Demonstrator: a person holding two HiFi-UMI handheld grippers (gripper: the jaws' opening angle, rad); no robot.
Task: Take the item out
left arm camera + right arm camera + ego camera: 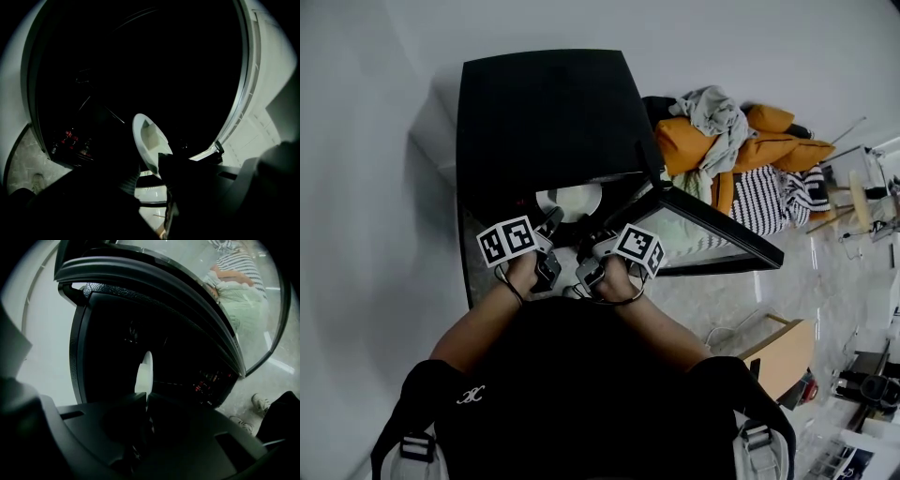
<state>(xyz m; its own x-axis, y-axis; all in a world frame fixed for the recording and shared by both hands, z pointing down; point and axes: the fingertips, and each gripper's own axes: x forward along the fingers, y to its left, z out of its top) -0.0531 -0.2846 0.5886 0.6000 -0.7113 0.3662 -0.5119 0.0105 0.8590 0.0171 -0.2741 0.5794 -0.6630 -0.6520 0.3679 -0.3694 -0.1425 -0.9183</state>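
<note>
Two-handed hold, white plate (149, 140) rim pinched between left gripper (146, 169) fingers (183, 176), right gripper (144, 397) fingers (125, 414) likewise.

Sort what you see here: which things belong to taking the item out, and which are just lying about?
Job: white round plate, black glass-doored cabinet, left gripper and right gripper, both shut on the plate.
Lying about: orange cushions, pale crumpled garment, striped cloth, wooden box.

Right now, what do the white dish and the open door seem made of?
White dish: probably glazed ceramic, possibly plastic; smooth, opaque, evenly white with a thin rim. Open door: clear glass or plastic pane in a black frame; you can see straight through it.
</note>
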